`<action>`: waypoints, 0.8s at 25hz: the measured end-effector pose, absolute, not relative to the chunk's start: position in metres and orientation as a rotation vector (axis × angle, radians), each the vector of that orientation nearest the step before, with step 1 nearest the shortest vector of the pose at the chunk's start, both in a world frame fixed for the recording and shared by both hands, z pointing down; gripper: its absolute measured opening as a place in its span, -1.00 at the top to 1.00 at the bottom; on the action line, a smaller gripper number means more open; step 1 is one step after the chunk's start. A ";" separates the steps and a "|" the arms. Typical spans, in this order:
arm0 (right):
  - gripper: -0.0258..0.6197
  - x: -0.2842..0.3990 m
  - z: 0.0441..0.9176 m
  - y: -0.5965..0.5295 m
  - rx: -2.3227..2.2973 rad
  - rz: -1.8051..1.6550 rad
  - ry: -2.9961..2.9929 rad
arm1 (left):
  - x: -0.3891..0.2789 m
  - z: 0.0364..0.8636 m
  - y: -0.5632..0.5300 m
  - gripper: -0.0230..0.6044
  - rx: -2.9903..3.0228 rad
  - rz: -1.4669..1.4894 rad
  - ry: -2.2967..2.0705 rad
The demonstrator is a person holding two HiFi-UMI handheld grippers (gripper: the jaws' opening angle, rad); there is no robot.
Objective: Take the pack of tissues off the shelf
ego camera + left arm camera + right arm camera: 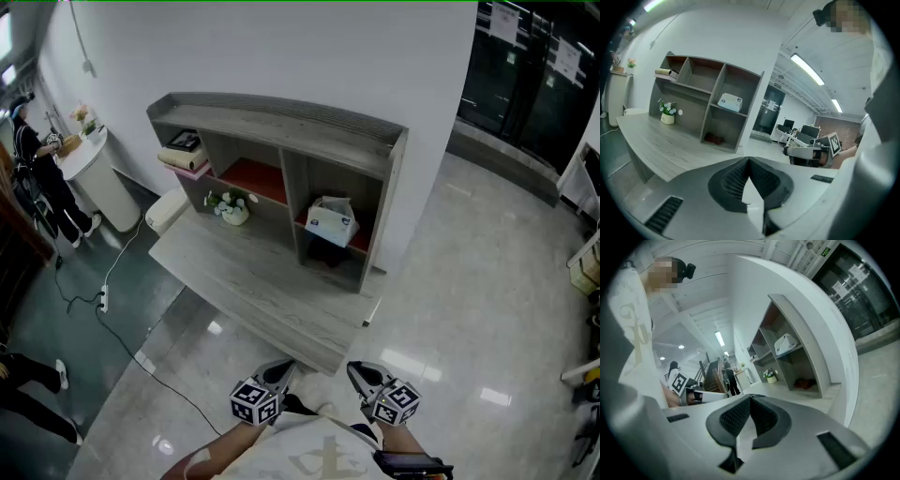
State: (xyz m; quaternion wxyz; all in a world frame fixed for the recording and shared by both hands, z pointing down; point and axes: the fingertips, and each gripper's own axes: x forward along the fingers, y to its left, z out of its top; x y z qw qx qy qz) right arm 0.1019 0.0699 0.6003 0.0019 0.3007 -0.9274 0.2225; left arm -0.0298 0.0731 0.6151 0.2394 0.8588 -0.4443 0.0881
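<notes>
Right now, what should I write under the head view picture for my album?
Left gripper and right gripper, shut and empty, face a desk shelf holding the tissue pack.

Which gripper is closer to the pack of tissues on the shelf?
Right, slightly. In the head view the right gripper is almost straight below the pack of tissues; the left gripper is further left. Neither touches it.

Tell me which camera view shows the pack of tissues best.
The head view: the pack of tissues sits unobstructed, printed front visible, in the right compartment of the shelf. Both gripper views show it too, but small, angled and plain white.
</notes>
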 end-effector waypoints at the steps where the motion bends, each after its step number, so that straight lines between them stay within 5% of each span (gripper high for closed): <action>1: 0.91 0.102 0.600 0.072 0.941 0.699 -2.912 | -0.030 0.614 0.075 0.92 2.352 0.240 -1.218; 20: 0.91 0.107 0.594 0.081 0.948 0.721 -2.945 | -0.022 0.601 0.087 0.92 2.374 0.260 -1.229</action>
